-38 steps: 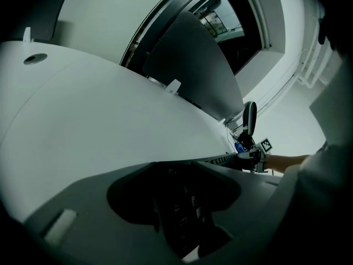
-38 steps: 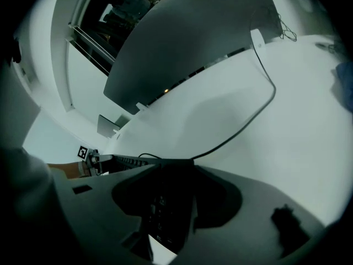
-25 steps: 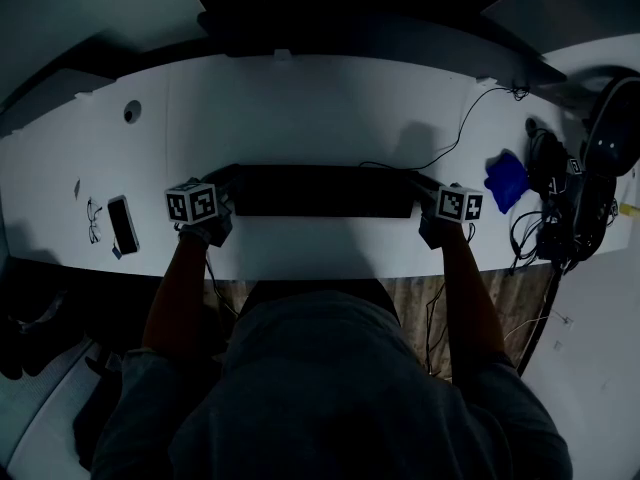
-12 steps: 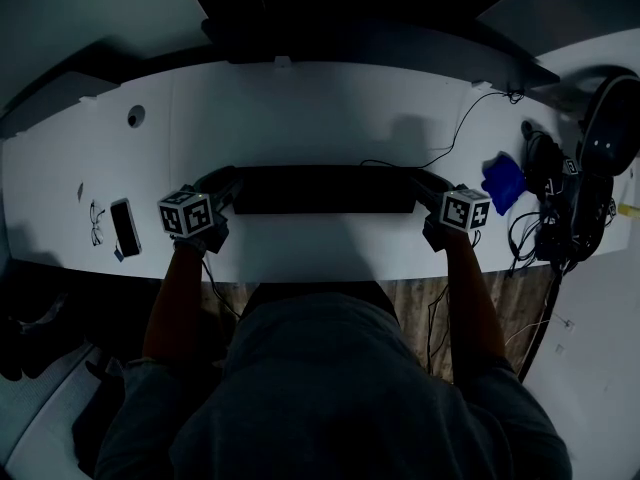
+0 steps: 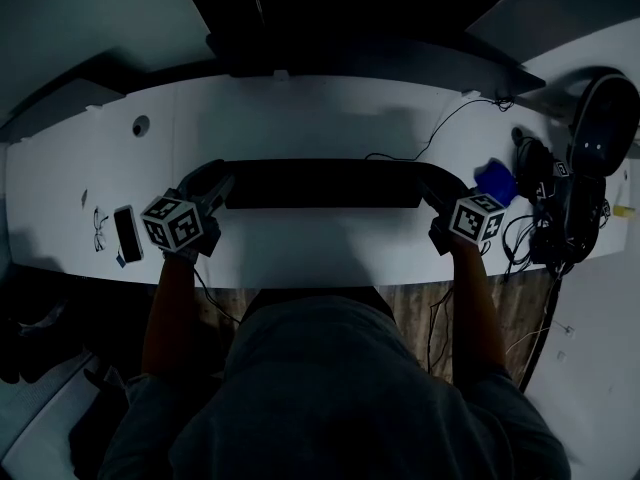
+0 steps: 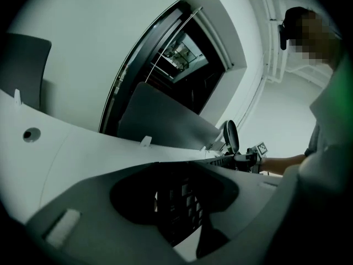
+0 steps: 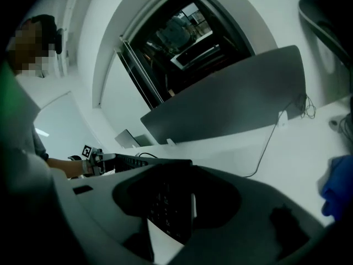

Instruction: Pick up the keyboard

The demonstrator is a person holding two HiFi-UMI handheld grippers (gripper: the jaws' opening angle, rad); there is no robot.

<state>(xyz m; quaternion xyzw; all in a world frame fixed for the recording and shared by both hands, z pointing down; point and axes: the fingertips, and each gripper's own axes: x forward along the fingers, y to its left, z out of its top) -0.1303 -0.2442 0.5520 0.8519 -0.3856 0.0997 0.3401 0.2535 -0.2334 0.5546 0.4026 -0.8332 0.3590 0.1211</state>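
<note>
Dim overhead scene of a person at a long white bench (image 5: pixel 320 118). A black keyboard (image 5: pixel 320 184) lies crosswise in front of them, near the bench's front edge, held at both ends. The left gripper (image 5: pixel 218 182) pinches its left end and the right gripper (image 5: pixel 428 180) pinches its right end. Each gripper view shows rows of keys caught between that gripper's jaws, with white bench visible beneath, so the keyboard looks to be just clear of the surface.

The step in hand appears to be the lift. To do it well, both ends should stay at the same height so the board does not twist or slide out of one grip, and the squeeze should stay even on both sides. A thin cable (image 5: pixel 440 133) runs from near the keyboard's back edge toward the far right. Whether it belongs to the keyboard is unclear, so watch for it pulling tight. A phone (image 5: pixel 127 234) to the left and a blue object (image 5: pixel 495 181) to the right lie clear of the keyboard.

No brand or text can be read. The key legends are too dark. The only print is the black-and-white square pattern on each gripper's cube.
</note>
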